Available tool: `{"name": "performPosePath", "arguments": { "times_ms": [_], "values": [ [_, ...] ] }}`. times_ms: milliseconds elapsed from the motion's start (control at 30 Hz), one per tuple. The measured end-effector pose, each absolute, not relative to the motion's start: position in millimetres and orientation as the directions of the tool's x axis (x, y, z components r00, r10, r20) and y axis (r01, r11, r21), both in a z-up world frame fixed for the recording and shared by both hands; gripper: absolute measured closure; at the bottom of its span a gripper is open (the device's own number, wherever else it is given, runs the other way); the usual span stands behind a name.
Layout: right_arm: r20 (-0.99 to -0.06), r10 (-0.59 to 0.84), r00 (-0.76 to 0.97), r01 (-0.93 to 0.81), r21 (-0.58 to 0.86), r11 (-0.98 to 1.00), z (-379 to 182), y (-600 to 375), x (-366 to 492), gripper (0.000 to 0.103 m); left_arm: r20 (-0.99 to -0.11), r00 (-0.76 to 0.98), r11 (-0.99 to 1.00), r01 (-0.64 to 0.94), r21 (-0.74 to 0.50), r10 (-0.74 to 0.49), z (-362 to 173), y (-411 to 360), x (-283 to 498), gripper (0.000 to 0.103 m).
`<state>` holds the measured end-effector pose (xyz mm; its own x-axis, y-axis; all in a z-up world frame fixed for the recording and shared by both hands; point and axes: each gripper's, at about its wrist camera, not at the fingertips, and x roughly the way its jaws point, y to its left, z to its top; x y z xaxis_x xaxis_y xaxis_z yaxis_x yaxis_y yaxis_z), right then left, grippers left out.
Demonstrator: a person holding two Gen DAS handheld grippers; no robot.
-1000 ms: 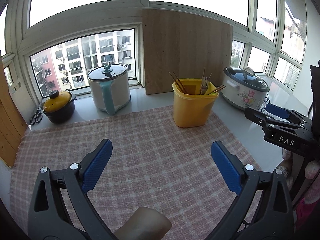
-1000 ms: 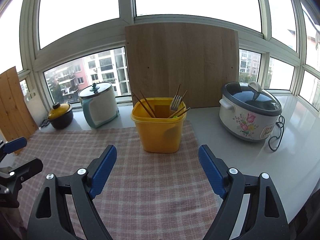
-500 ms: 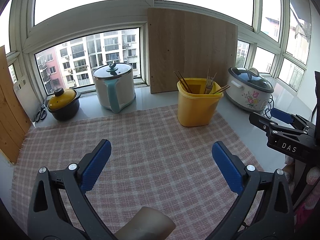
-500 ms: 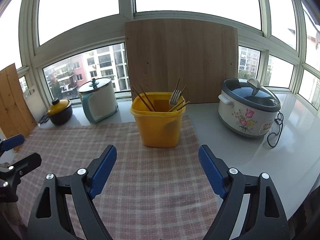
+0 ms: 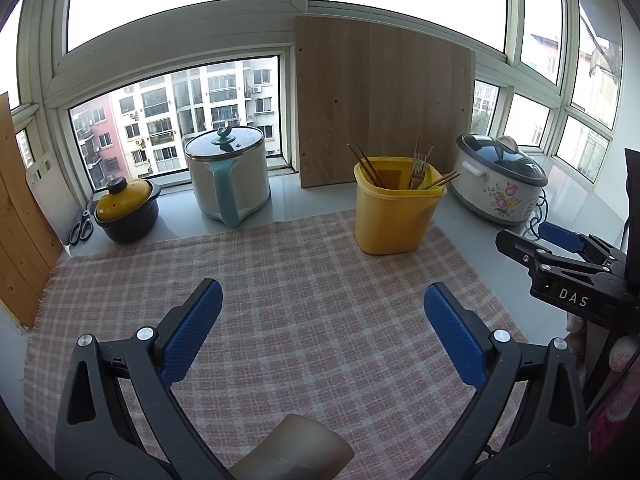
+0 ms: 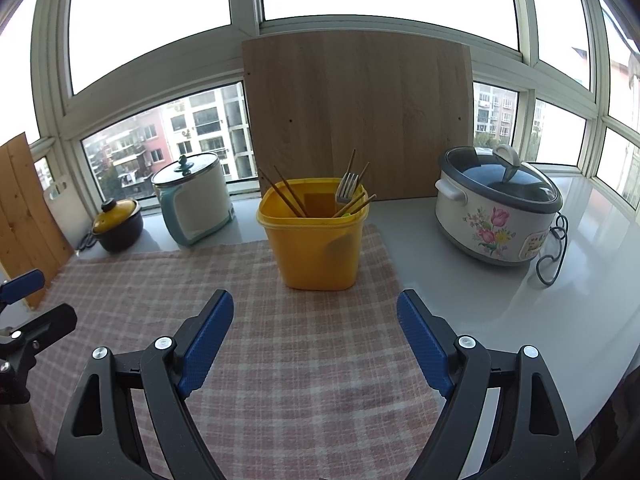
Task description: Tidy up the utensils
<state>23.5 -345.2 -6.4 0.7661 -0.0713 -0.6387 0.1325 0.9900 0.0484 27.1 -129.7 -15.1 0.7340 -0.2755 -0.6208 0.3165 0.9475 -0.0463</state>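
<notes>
We see a pale tabletop [image 6: 500, 292] running under a bay of windows [image 5: 180, 128], with a pink checked cloth [image 5: 320, 300] spread over its middle. Our left tool [image 5: 322, 332] and right tool [image 6: 316, 332] both hang wide apart above the cloth, holding nothing. The yellow bin [image 6: 318, 248] stands at the cloth's far edge, chopsticks [image 6: 286, 194] and a fork [image 6: 347, 190] upright inside, before a leaning wooden board [image 6: 356, 116]

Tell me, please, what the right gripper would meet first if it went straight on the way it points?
Most likely the yellow utensil bin: it stands ahead of the open right gripper, with only bare checked cloth between.
</notes>
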Motion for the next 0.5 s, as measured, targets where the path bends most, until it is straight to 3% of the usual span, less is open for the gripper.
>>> {"name": "performPosePath", "arguments": {
  "times_ms": [500],
  "values": [
    [-0.643,-0.072,0.763,0.142,0.058,0.988,-8.4,-346.1,23.3,0.019,-0.618,0.737,0.948,0.316,-0.044,-0.274,-12.1,-130.6,27.2,0.000]
  ]
}}
